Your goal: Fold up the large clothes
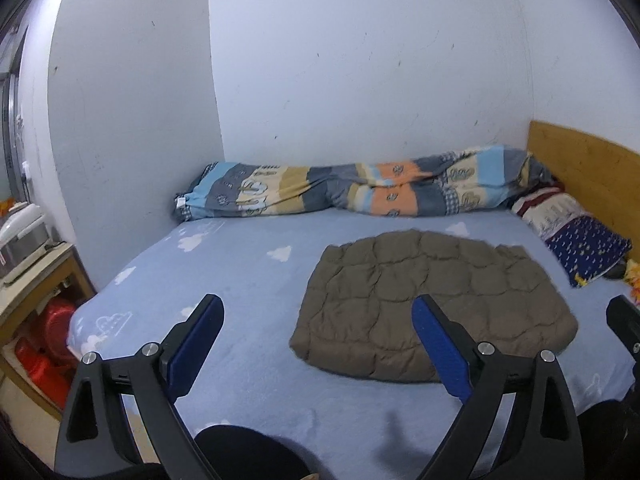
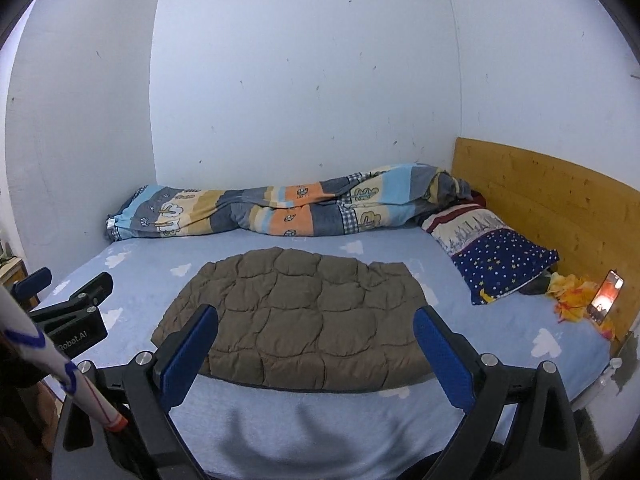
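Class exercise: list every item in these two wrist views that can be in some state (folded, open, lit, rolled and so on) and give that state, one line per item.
left gripper: open, holding nothing, above the bed.
right gripper: open, holding nothing.
brown quilted garment: folded into a flat bundle, lying on the sheet.
patterned duvet: rolled up along the wall.
pillow: lying at the headboard end.
phone: screen lit, propped against the headboard.
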`<state>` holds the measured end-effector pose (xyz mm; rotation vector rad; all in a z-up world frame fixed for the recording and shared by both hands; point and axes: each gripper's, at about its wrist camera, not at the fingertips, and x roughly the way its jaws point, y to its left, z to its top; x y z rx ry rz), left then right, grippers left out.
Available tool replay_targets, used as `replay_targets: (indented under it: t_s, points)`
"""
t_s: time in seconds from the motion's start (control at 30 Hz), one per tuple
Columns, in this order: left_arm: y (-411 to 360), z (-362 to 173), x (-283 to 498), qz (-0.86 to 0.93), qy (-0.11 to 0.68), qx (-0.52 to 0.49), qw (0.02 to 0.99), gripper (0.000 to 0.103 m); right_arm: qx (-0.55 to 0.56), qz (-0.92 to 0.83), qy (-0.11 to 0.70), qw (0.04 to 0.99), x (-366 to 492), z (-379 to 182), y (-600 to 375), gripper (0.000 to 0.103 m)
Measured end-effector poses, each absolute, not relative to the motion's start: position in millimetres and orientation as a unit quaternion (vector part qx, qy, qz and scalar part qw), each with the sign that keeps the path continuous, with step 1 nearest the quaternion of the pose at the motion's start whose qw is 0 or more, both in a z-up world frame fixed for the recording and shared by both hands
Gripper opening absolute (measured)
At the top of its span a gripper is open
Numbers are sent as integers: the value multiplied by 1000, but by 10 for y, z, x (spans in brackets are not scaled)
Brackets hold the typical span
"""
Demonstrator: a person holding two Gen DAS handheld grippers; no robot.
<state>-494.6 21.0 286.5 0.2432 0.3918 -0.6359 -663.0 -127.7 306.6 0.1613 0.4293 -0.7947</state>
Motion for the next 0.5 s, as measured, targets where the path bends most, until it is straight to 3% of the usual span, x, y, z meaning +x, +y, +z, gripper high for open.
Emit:
replay_targets:
  t_s: [0.5]
  points:
    - [74, 2630, -4893, -299, 213, 183, 912, 94, 71, -365, 222, 902, -6504, 2922, -1271, 100]
